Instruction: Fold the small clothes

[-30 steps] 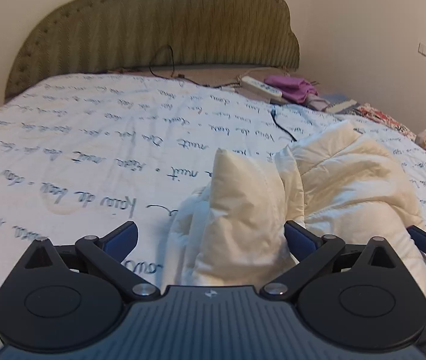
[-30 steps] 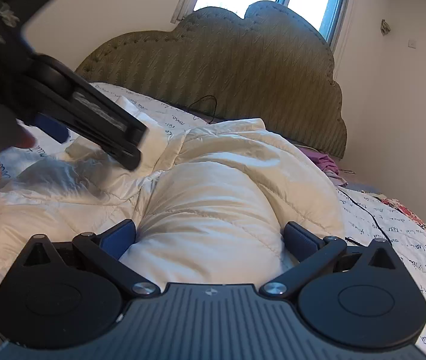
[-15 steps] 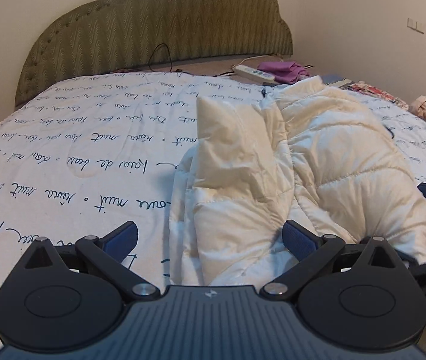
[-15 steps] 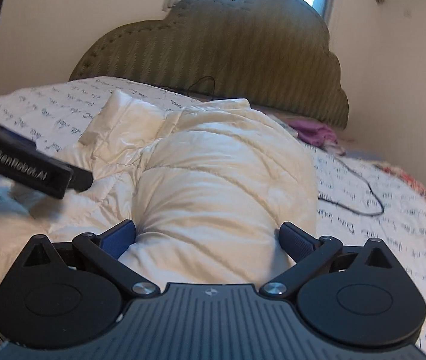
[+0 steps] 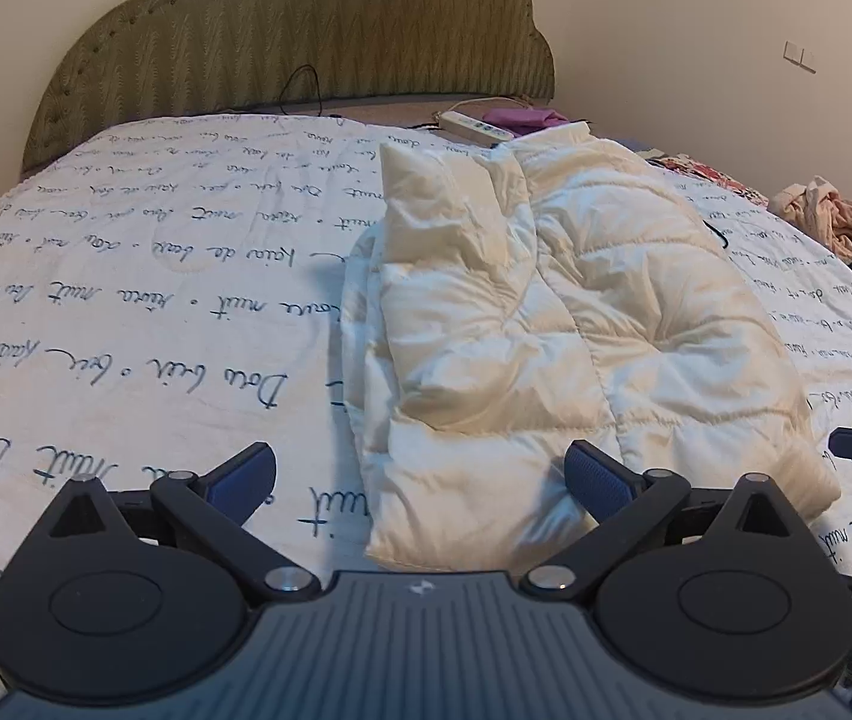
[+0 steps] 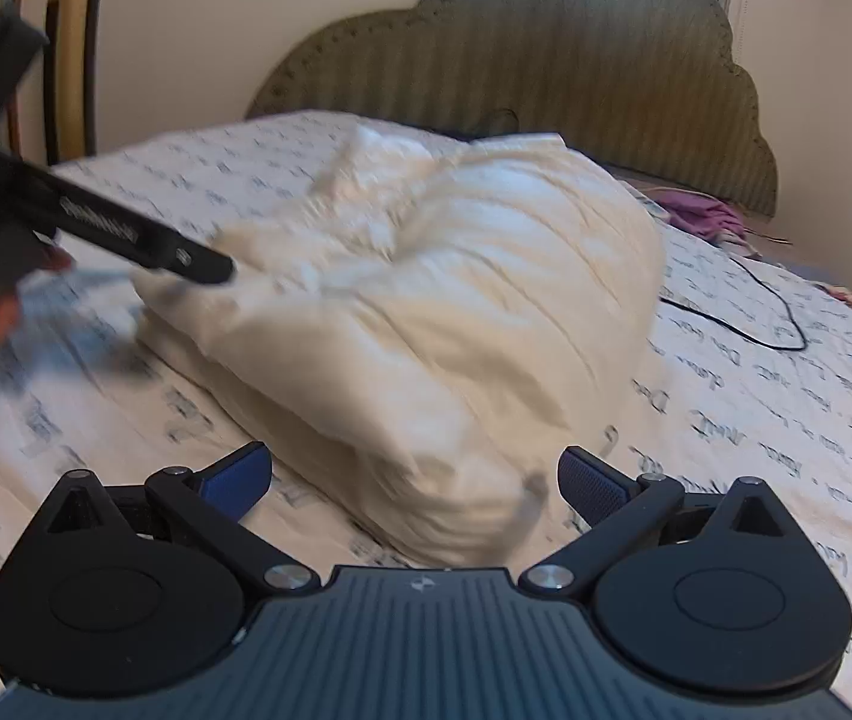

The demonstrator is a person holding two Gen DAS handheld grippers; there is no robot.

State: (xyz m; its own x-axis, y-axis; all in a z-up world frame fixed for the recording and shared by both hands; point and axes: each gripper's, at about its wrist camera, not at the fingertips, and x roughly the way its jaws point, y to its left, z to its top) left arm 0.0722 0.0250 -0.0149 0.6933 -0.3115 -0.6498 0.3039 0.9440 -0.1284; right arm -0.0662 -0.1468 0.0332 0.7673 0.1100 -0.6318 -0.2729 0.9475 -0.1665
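Jacket (image 5: 552,324), cream, puffy, quilted w/ stitched channels, lies folded into a rough oblong on the bed (image 5: 126,276), near its middle; one sleeve end sticks up as a soft blunt peak at the far side. Bed cover is white cotton w/ dark cursive script, slightly wrinkled. Left gripper (image 5: 420,474): jaws spread wide, blue ribbed pads, nothing between them but the jacket's near hem below, contact unclear. Right gripper (image 6: 414,480): also wide open, holding nothing, jacket's rounded corner in front of the gap; that view is motion-blurred. Headboard (image 5: 306,30) is olive, scalloped, w/ chevron-textured fabric. Thin black cable (image 6: 750,312) curls on the cover to the right of the jacket; purple cloth (image 5: 522,115) bunched by the headboard.
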